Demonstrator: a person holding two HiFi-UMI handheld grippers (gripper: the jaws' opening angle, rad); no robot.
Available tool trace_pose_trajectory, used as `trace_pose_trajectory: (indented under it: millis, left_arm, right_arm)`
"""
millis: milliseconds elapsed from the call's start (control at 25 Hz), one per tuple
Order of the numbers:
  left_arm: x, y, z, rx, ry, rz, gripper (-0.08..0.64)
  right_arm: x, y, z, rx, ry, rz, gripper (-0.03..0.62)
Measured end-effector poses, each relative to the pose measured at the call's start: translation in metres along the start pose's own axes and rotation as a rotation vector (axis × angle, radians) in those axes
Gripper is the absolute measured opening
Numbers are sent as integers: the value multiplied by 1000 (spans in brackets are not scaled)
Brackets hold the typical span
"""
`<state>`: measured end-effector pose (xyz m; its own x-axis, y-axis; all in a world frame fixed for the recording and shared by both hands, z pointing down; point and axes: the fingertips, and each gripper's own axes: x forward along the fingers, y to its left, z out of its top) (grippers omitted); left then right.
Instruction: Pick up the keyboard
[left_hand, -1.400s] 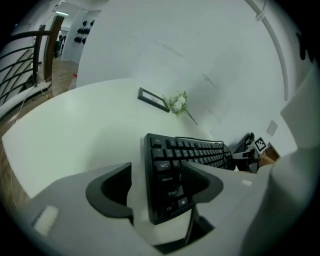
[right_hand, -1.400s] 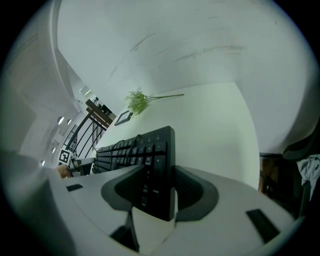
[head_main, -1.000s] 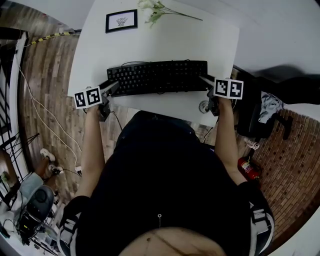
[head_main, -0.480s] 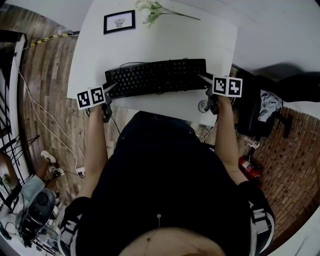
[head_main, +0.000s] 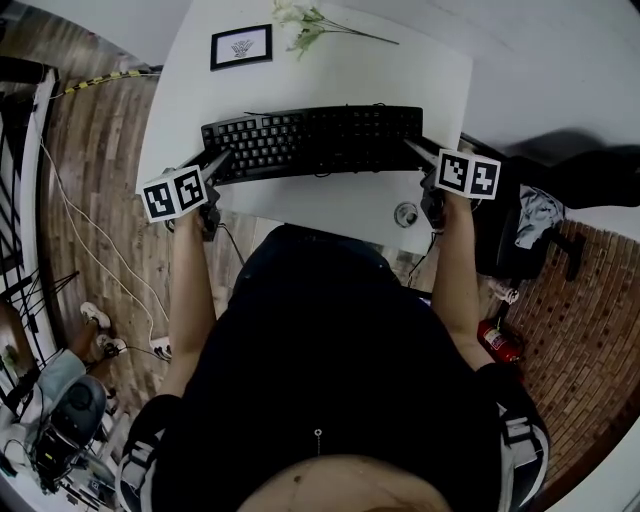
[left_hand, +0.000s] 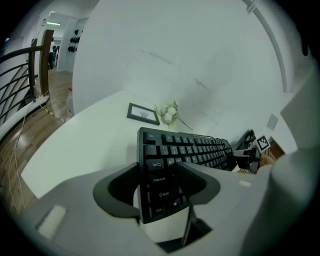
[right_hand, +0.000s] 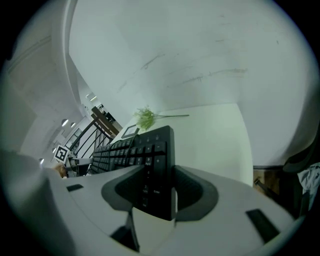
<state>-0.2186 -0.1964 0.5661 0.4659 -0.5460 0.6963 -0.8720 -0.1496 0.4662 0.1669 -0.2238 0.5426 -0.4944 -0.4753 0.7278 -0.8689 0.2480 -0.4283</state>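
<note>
A black keyboard (head_main: 310, 140) hangs level a little above the white table (head_main: 330, 75), held at both ends. My left gripper (head_main: 222, 160) is shut on its left end; in the left gripper view the jaws have just closed onto the keyboard (left_hand: 185, 150) beside the Shift and Ctrl keys, and the left gripper (left_hand: 162, 185) pinches that edge. My right gripper (head_main: 412, 150) is shut on the right end. The right gripper view shows the keyboard (right_hand: 135, 150) by its number pad between the pads of the right gripper (right_hand: 157, 192).
A framed picture (head_main: 241, 46) and a sprig of white flowers (head_main: 310, 22) lie at the table's far side. A small round object (head_main: 405, 213) sits near the front right corner. A red extinguisher (head_main: 497, 338) stands on the floor at right.
Both grippers have risen with the keyboard, which has left the tabletop and now sits higher and larger in the head view. The left jaws closed on its end.
</note>
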Motion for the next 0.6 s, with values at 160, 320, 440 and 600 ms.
trace_pose_trajectory:
  millis: [160, 320, 440, 600]
  left_arm:
    - [-17, -16, 32, 50, -94, -4, 253]
    - [-36, -32, 68, 103, -188, 1, 253]
    - [-55, -49, 95, 153, -270, -4, 253]
    - [-79, -76, 129, 236, -381, -7, 253]
  right_arm:
    - [-22, 10, 30, -40, -88, 1, 190]
    - [-48, 23, 66, -101, -202, 2, 190]
    - [-72, 37, 91, -150, -300, 14, 190]
    - [-103, 47, 116, -201, -427, 30, 190]
